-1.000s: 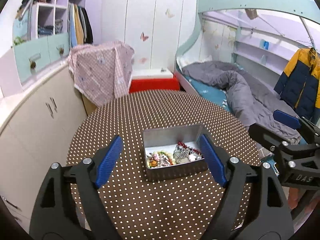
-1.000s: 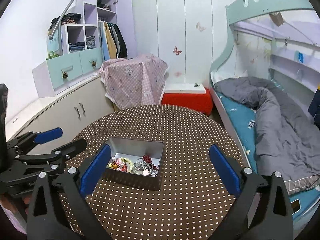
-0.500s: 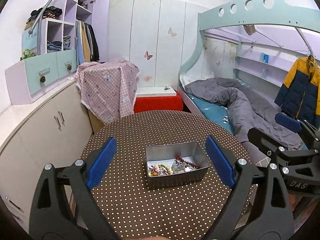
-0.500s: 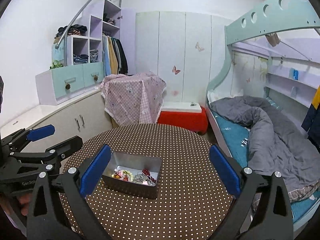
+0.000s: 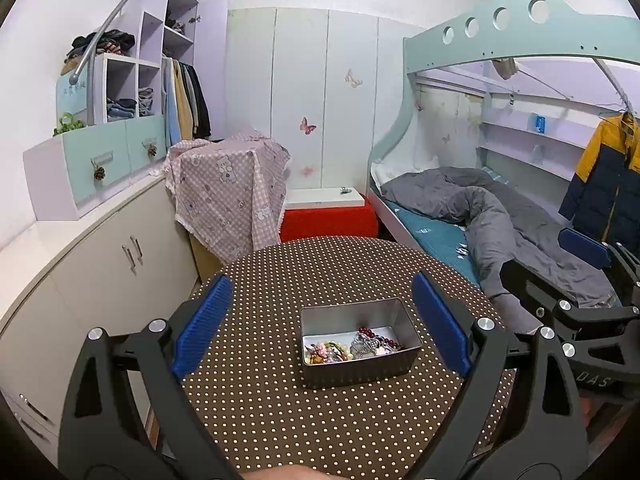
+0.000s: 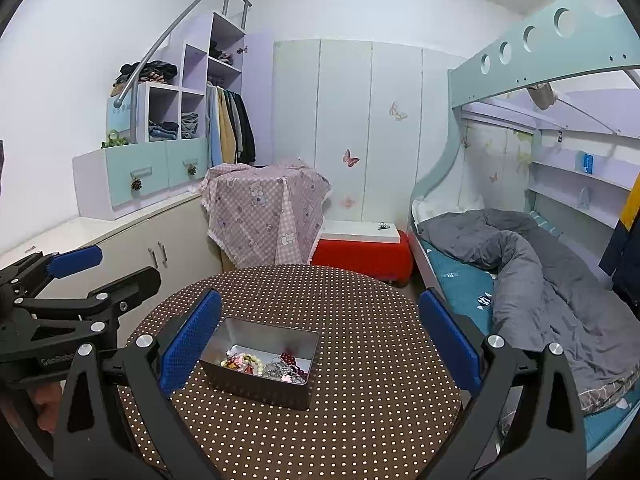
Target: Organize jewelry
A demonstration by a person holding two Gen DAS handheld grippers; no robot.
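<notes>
A grey metal tin (image 5: 394,366) (image 6: 256,390) stands on a round brown polka-dot table (image 5: 320,420) (image 6: 360,360). Jewelry (image 5: 352,349) (image 6: 266,365) lies mixed inside it: dark red beads, silver chain, small coloured pieces. My left gripper (image 5: 320,328) is open and empty, held above and back from the tin; it also shows in the right wrist view (image 6: 116,268). My right gripper (image 6: 318,340) is open and empty, held above the table to the right of the tin; it also shows in the left wrist view (image 5: 560,260).
A low cabinet (image 5: 100,264) runs along the left. A pink checked cloth (image 5: 228,196) covers something behind the table. A red and white box (image 5: 328,216) stands by the wardrobe. A bunk bed with a grey duvet (image 5: 500,216) is on the right.
Both grippers have risen and pulled back from the tin, which now looks smaller and lower in both views. Both stay open and empty.
</notes>
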